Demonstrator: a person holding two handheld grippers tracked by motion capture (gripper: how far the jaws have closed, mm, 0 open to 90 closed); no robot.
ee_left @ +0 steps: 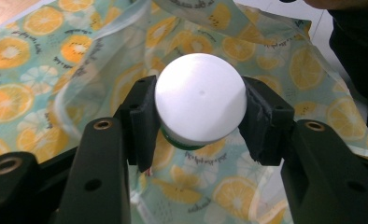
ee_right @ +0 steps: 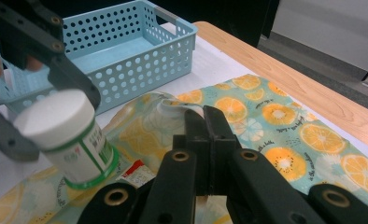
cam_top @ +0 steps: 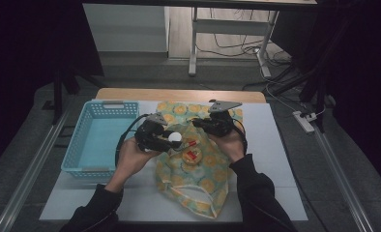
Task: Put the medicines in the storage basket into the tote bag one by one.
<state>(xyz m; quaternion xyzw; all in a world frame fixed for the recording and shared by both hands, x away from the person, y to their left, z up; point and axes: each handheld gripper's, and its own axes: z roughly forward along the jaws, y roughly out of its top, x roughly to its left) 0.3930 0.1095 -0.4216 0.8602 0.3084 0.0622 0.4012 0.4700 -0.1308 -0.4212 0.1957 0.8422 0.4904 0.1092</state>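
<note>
Left gripper [ee_left: 198,123] clamped a white-capped bottle [ee_left: 200,98] mid-frame.
Right gripper [ee_right: 205,135] was pinched shut on the orange-print bag [ee_right: 285,135]; blue basket [ee_right: 126,56] sat upper left.

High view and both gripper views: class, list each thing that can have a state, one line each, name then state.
Left gripper: shut on the bottle.
Right gripper: shut on the bag's edge, holding it up.
Bottle: capped, held above the bag.
Bag: lying on the table, mouth lifted open.
Basket: upright on the table, nothing in it.
Red-labelled item: lying inside the bag.
</note>
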